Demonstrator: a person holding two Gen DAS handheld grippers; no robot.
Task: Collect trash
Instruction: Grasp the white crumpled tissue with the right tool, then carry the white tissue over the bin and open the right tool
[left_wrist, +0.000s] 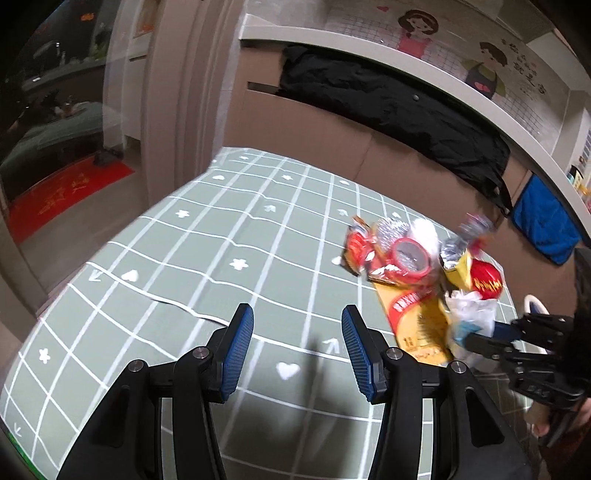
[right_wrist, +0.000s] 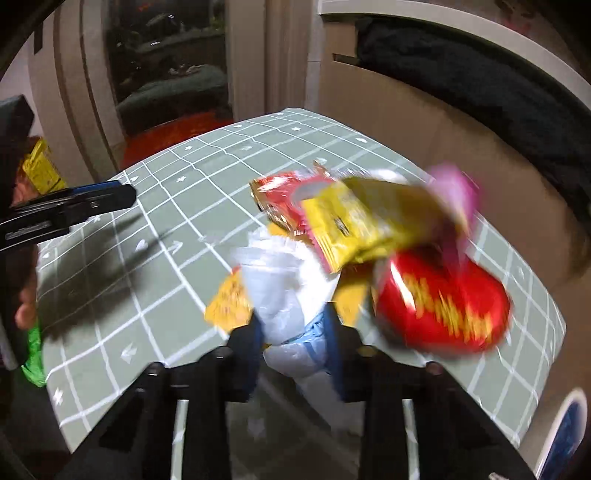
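The right gripper (right_wrist: 295, 332) pinches a white plastic bag (right_wrist: 280, 291) beside blurred snack wrappers (right_wrist: 369, 225) on the checked tablecloth (right_wrist: 155, 288)

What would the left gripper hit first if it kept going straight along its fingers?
Likely just the tablecloth: the left gripper is open over bare cloth. The wrapper pile lies off to its right, probably clear of that line, though depth is hard to judge.

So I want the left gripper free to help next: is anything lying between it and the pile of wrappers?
Nothing visible. Bare tablecloth lies between the open left gripper and the wrappers. The right gripper is already clamped on the white plastic bag at the pile's near edge.
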